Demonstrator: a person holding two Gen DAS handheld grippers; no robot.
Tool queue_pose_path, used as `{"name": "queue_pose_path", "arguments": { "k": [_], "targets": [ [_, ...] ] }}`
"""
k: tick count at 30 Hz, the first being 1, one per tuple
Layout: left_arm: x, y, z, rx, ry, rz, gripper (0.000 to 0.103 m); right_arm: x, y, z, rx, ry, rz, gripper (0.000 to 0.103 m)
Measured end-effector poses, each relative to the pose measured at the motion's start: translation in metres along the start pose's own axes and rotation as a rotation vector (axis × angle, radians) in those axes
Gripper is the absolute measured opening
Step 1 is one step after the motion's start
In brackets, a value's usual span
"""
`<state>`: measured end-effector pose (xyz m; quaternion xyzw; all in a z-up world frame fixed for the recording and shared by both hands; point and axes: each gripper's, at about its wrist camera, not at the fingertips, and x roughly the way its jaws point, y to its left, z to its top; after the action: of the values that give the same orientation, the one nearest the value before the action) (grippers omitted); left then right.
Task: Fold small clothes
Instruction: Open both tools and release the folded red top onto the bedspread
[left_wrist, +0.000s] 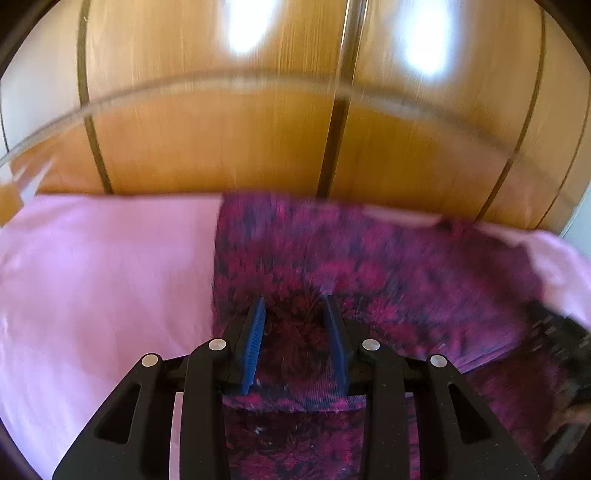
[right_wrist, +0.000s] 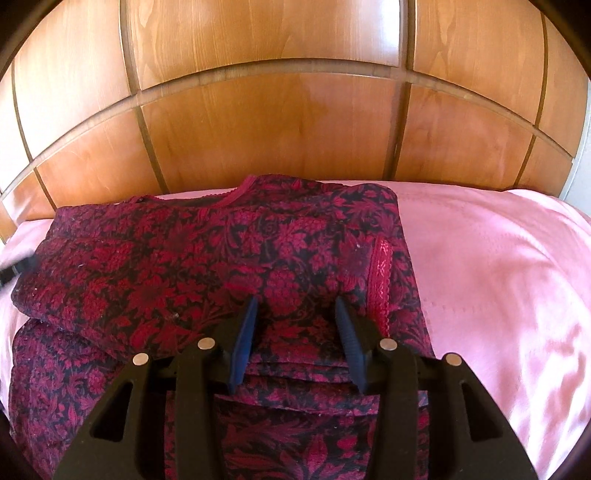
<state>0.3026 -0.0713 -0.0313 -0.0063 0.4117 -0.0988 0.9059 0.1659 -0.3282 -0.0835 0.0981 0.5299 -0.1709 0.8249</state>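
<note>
A dark red and black floral garment lies partly folded on a pink bedsheet, its neckline toward the wooden headboard. My right gripper is open just above the folded edge, with fabric between and below its blue fingers. In the left wrist view, which is blurred by motion, the same garment lies ahead, and my left gripper is open over its left part. The other gripper shows as a dark blur at the right edge.
A wooden panelled headboard stands right behind the bed. Pink sheet stretches to the left of the garment in the left wrist view and to the right of it in the right wrist view.
</note>
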Motion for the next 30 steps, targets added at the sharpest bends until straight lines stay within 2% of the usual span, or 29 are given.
{"name": "queue_pose_path", "arguments": {
  "k": [2, 6, 9, 10, 12, 14, 18, 21, 23, 26, 30],
  "targets": [
    [0.012, 0.001, -0.004, -0.022, 0.008, 0.002, 0.031, 0.0, 0.001, -0.001, -0.006, -0.002, -0.002, 0.043],
    [0.01, -0.002, -0.001, -0.063, 0.013, 0.012, 0.031, 0.003, 0.003, -0.001, -0.018, -0.01, -0.015, 0.043],
    [-0.009, 0.0, -0.002, -0.069, -0.009, 0.035, 0.033, 0.003, 0.005, -0.001, -0.029, -0.012, -0.029, 0.043],
    [-0.016, 0.0, -0.004, -0.061, -0.019, 0.043, 0.037, 0.003, 0.005, -0.001, -0.029, -0.012, -0.029, 0.043],
    [-0.037, 0.0, -0.009, -0.064, -0.055, 0.048, 0.052, 0.003, 0.005, -0.001, -0.028, -0.012, -0.026, 0.044],
    [-0.059, -0.001, -0.017, -0.069, -0.095, 0.042, 0.053, 0.003, 0.006, -0.001, -0.026, -0.017, -0.023, 0.044],
    [-0.087, -0.005, -0.032, -0.062, -0.119, 0.04, 0.053, 0.0, 0.005, -0.001, -0.028, -0.016, -0.023, 0.045],
    [-0.106, -0.008, -0.047, -0.058, -0.133, 0.038, 0.053, -0.008, 0.01, 0.0, -0.043, -0.018, -0.058, 0.056],
    [-0.117, -0.008, -0.057, -0.056, -0.142, 0.033, 0.053, -0.016, 0.01, 0.0, -0.024, -0.019, -0.039, 0.074],
    [-0.122, -0.01, -0.067, -0.059, -0.138, 0.027, 0.053, -0.03, 0.01, -0.004, -0.002, -0.024, -0.03, 0.089],
    [-0.128, -0.011, -0.086, -0.069, -0.12, 0.018, 0.053, -0.041, 0.009, -0.018, -0.001, 0.017, 0.0, 0.091]
  ]
}}
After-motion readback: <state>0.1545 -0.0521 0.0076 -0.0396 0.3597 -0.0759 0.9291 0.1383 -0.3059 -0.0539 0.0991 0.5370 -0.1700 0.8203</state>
